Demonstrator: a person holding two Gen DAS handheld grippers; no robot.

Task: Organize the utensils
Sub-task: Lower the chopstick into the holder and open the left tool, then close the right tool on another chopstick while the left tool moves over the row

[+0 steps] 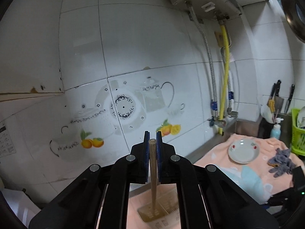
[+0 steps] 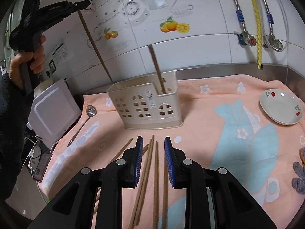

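Observation:
My left gripper (image 1: 152, 139) is shut on the top end of a wooden chopstick (image 1: 153, 171) that hangs down toward the cream utensil caddy (image 1: 156, 211). In the right wrist view the left gripper (image 2: 83, 2) is high at the upper left, held by a hand. Its chopstick (image 2: 95, 45) slants down, with the tip just above the back left rim of the caddy (image 2: 148, 103). Another chopstick (image 2: 157, 70) stands in the caddy's right compartment. My right gripper (image 2: 153, 137) is open, low over several loose chopsticks (image 2: 150, 162) on the peach towel (image 2: 200, 126). A metal spoon (image 2: 89, 112) lies left of the caddy.
A white plate (image 2: 281, 106) sits at the towel's right, with a grey glove (image 2: 299, 179) nearer. A white appliance (image 2: 55, 110) and a phone (image 2: 41, 168) are off the left edge. Pipes and valves (image 2: 247, 40) line the tiled wall. A green dish rack (image 1: 298, 131) and knives (image 1: 276, 95) stand far right.

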